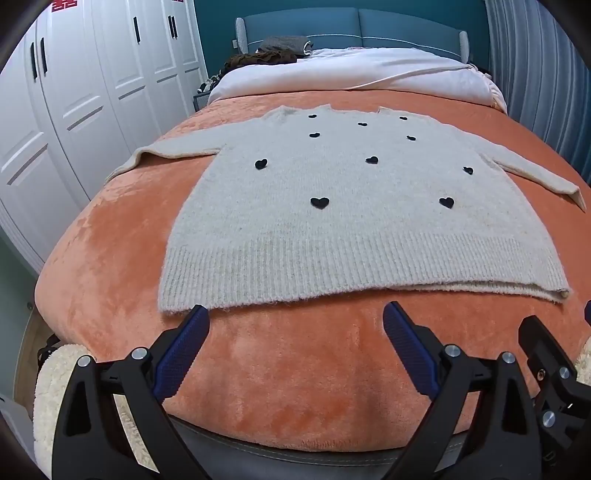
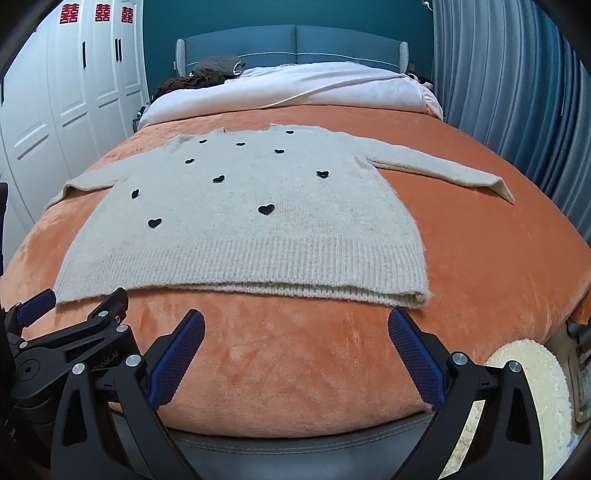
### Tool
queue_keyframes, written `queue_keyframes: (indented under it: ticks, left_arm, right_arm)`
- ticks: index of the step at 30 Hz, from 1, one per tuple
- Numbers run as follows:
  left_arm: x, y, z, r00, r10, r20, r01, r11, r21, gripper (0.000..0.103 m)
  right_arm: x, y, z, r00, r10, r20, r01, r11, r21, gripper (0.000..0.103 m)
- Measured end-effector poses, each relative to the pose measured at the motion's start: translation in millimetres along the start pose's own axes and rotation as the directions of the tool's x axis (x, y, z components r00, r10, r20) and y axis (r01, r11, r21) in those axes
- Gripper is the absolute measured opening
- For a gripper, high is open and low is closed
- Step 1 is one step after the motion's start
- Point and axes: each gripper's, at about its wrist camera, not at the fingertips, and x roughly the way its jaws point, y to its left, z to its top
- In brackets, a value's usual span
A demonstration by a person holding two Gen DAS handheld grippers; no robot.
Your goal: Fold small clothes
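Observation:
A small cream knit sweater (image 1: 351, 206) with black hearts lies flat and face up on the orange blanket (image 1: 295, 387), sleeves spread out to both sides, ribbed hem toward me. It also shows in the right wrist view (image 2: 251, 229). My left gripper (image 1: 295, 314) is open and empty, hovering just short of the hem near its left half. My right gripper (image 2: 295, 319) is open and empty, just short of the hem near its right half. Part of the right gripper's body shows at the right edge of the left wrist view, and the left gripper's body at the left edge of the right wrist view.
The orange blanket (image 2: 480, 258) covers the bed. A white duvet (image 1: 351, 74) and dark clothes (image 1: 266, 57) lie at the far end by the blue headboard (image 1: 351, 26). White wardrobe doors (image 1: 74, 92) stand left, grey curtains (image 2: 517, 92) right. A fluffy white cushion (image 2: 535, 387) sits near the bed's foot.

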Motion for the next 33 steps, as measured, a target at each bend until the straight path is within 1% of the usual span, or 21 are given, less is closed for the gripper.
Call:
queue_keyframes:
  ticks: [33]
  left_arm:
    - [-4.7,-1.1,0.1,1.000,0.011,0.002,-0.011,1.000,-0.001,0.092]
  right_arm:
    - [0.6,-4.5,-2.1,1.000,0.003,-0.005,-0.003,1.000,0.019,0.098]
